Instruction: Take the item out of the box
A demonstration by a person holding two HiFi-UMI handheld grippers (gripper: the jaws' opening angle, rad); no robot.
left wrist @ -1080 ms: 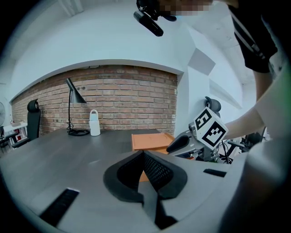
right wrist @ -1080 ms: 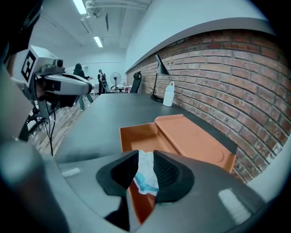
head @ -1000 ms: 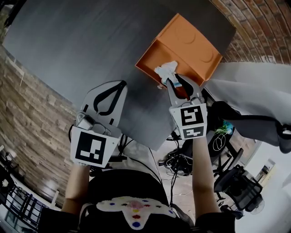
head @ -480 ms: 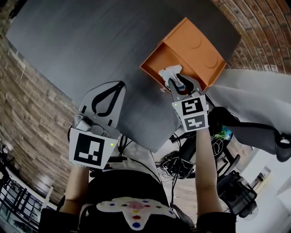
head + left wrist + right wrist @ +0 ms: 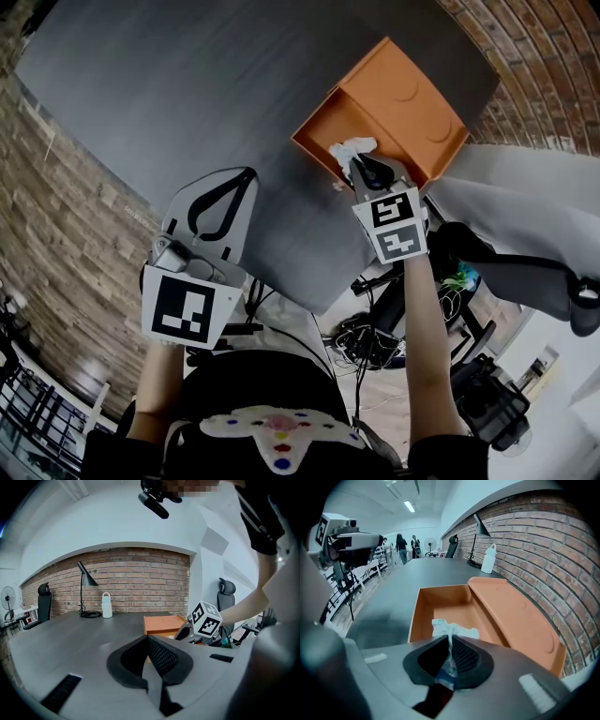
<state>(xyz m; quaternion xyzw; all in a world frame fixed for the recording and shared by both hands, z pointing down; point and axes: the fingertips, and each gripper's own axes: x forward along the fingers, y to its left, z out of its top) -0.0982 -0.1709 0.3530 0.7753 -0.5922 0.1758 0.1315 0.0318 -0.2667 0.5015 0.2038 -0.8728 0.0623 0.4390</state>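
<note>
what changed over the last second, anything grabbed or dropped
The right hand-held gripper sank a little toward the near edge of the orange box, its jaws still clamped on the white packet. Nothing was newly taken hold of or let go. The left hand-held gripper stayed shut and empty over the table, and the box stayed where it was, lid open.

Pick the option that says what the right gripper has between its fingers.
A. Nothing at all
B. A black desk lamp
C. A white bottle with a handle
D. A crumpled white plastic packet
D: in the right gripper view, the right gripper has its fingers closed on the crumpled white plastic packet, which sticks up past them in front of the open orange box.
</note>
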